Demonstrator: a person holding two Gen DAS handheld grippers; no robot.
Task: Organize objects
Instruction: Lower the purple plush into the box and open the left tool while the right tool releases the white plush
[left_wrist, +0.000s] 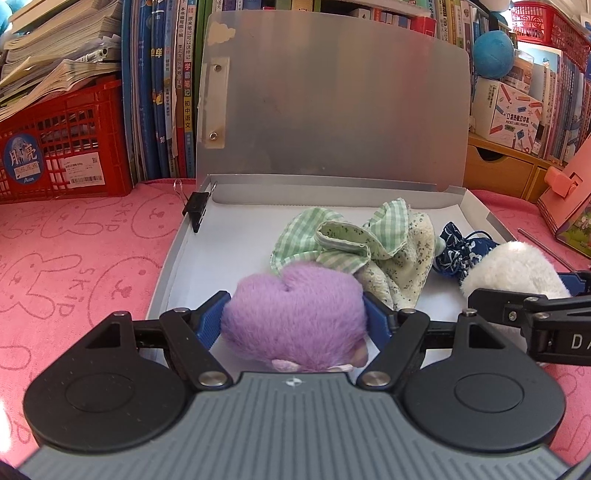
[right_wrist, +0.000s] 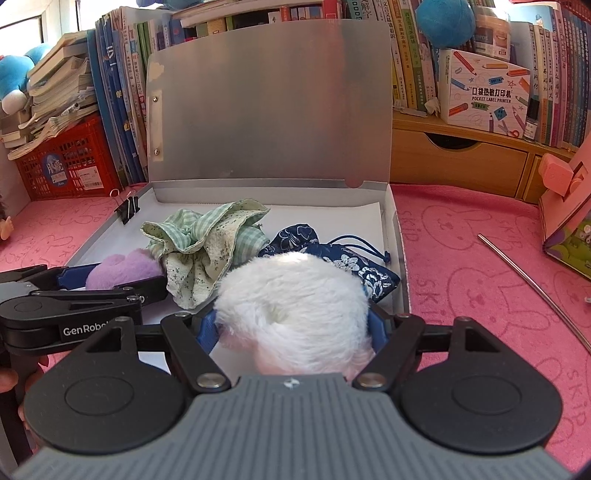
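A grey file box (left_wrist: 177, 266) (right_wrist: 400, 258) lies open on the pink towel, its lid standing up at the back. My left gripper (left_wrist: 295, 321) is shut on a purple plush toy (left_wrist: 295, 314), held over the box's front left part. My right gripper (right_wrist: 291, 325) is shut on a white plush toy (right_wrist: 291, 299) over the front right part; the same toy (left_wrist: 513, 269) shows at the right of the left wrist view. Inside the box lie a crumpled green checked cloth (left_wrist: 351, 247) (right_wrist: 207, 243) and a dark blue floral drawstring pouch (left_wrist: 461, 247) (right_wrist: 332, 251).
A black binder clip (left_wrist: 197, 210) (right_wrist: 127, 208) sits on the box's left rim. A red crate (left_wrist: 62, 147) with stacked papers stands at the back left, upright books behind the lid, wooden drawers (right_wrist: 461, 155) at the back right. A metal rod (right_wrist: 535, 284) and a pink box (right_wrist: 565, 206) lie to the right.
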